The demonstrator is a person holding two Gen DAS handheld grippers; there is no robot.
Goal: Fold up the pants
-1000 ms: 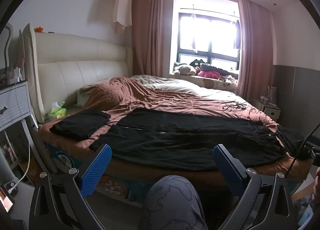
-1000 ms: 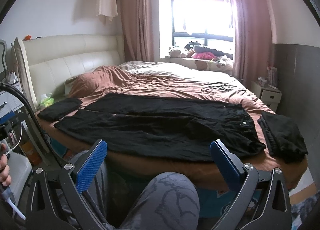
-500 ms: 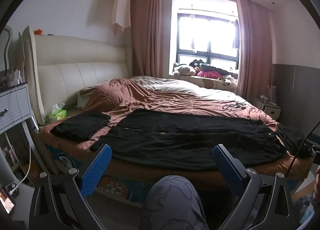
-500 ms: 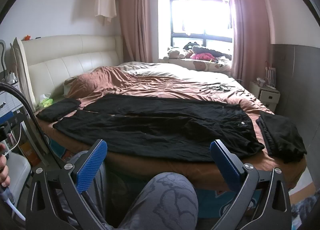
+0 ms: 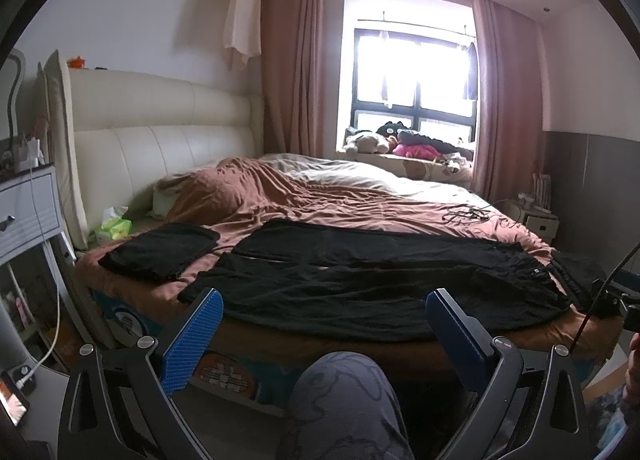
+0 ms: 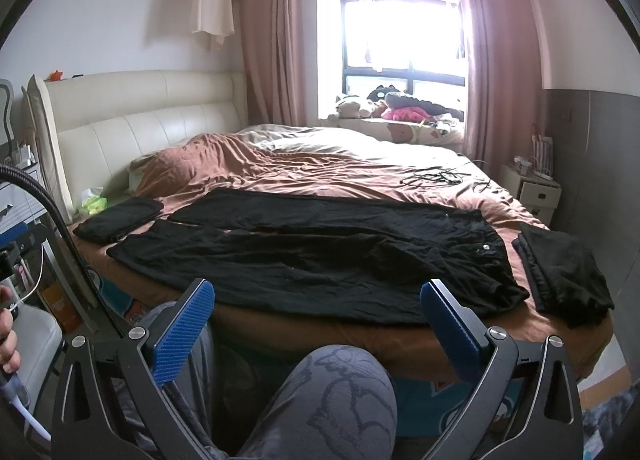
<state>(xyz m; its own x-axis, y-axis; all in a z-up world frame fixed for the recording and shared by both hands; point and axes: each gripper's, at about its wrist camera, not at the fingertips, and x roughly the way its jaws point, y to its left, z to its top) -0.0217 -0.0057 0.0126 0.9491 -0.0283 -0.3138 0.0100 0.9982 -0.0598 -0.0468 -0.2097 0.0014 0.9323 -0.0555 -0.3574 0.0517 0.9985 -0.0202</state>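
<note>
Pants [image 6: 320, 256] lie flat on the bed [image 6: 360, 176], untouched. Both grippers, left [image 5: 324, 334] and right [image 6: 316, 324], hover with jaws spread; a pinch through one layer could bunch the legs.

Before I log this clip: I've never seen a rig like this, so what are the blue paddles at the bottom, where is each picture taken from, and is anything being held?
No robot here: a person holds a two-finger gripper in each hand, each with a fisheye camera looking along its fingers. One picture comes from the left gripper, the other from the right gripper. The blue paddles are the finger pads. Both grippers are open and hold nothing. The grey patterned shape between them is the person's knee. Ahead, on the brown bedspread, black pants lie spread out flat, unfolded. A folded dark garment lies at each end: one near the headboard, one by the waistband.
</note>
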